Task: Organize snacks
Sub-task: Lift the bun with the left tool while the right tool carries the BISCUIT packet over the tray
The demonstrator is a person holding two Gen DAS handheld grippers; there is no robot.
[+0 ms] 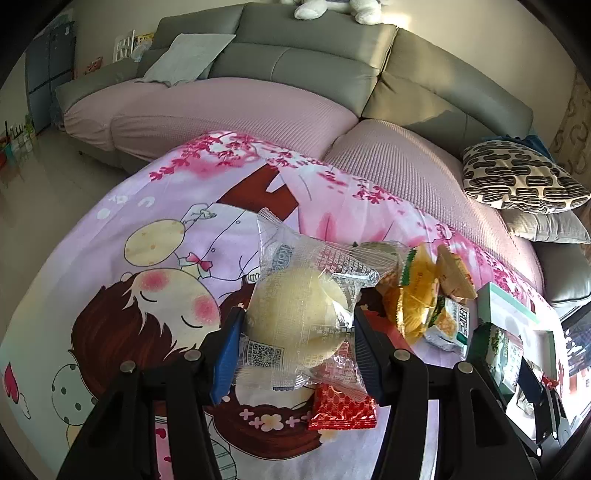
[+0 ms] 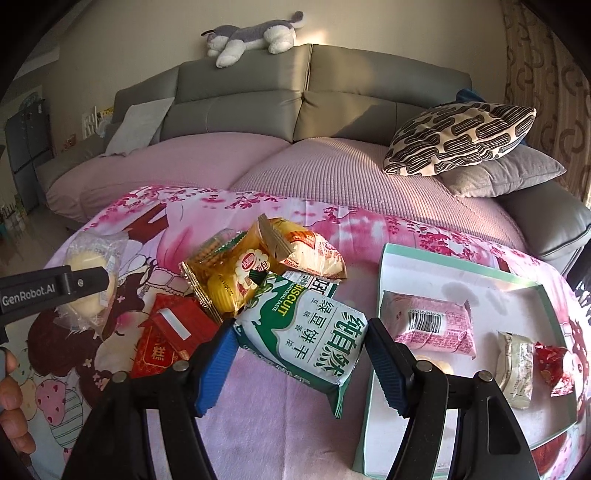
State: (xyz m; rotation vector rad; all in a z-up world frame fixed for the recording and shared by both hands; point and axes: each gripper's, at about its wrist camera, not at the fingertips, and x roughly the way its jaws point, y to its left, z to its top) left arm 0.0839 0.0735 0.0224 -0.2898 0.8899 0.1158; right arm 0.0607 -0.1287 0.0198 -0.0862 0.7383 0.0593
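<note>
My left gripper [image 1: 295, 332] is shut on a clear-wrapped pale round cake [image 1: 299, 314] and holds it above the cartoon cloth; the cake also shows in the right wrist view [image 2: 90, 284]. My right gripper [image 2: 299, 354] is shut on a green and white biscuit pack [image 2: 314, 336], held above the cloth beside the green-rimmed box [image 2: 380, 258]. In the box lie a pink pack [image 2: 432, 325], a beige pack [image 2: 515, 365] and a red candy [image 2: 556, 365]. A pile of yellow snack bags [image 2: 236, 269] and red packs [image 2: 170, 332] lies on the cloth.
The pink cartoon cloth [image 1: 110, 258] covers the table. A grey sofa with pink covers [image 2: 295, 162] stands behind it, with patterned and grey cushions [image 2: 461, 136] at the right. A plush toy [image 2: 251, 35] lies on the sofa back. A person's hand [image 2: 11, 402] shows at the left edge.
</note>
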